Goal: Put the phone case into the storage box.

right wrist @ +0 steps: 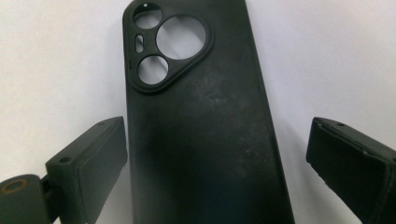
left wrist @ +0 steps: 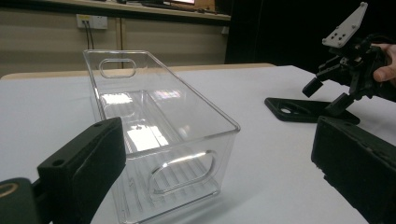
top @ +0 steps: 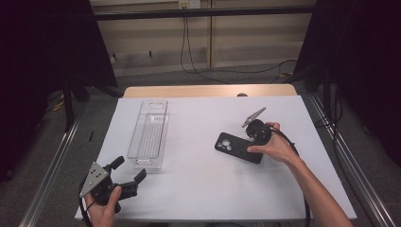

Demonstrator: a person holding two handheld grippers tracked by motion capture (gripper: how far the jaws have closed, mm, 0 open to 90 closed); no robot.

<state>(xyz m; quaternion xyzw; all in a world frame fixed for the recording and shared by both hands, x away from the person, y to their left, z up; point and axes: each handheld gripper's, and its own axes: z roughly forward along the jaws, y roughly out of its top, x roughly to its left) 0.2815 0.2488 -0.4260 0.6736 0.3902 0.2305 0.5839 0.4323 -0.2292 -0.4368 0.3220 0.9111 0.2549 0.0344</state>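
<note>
Black phone case (top: 239, 147) lies flat, not yet lifted, right of centre on the white surface (top: 198, 189), right gripper (right wrist: 215, 154) jaws spread astride it, clear bin (top: 150, 135) empty at left, left gripper (top: 128, 169) jaws spread, idle.

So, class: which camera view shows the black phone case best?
The right gripper view: the phone case lies close up between the jaws, its camera cut-outs clear. The high view shows it small, partly under the hand; the left gripper view shows a thin, distant edge.

beige panelled wall (top: 246, 33), grey floor (top: 94, 109), black curtains (top: 42, 52), dangling cable (top: 187, 47)
</note>
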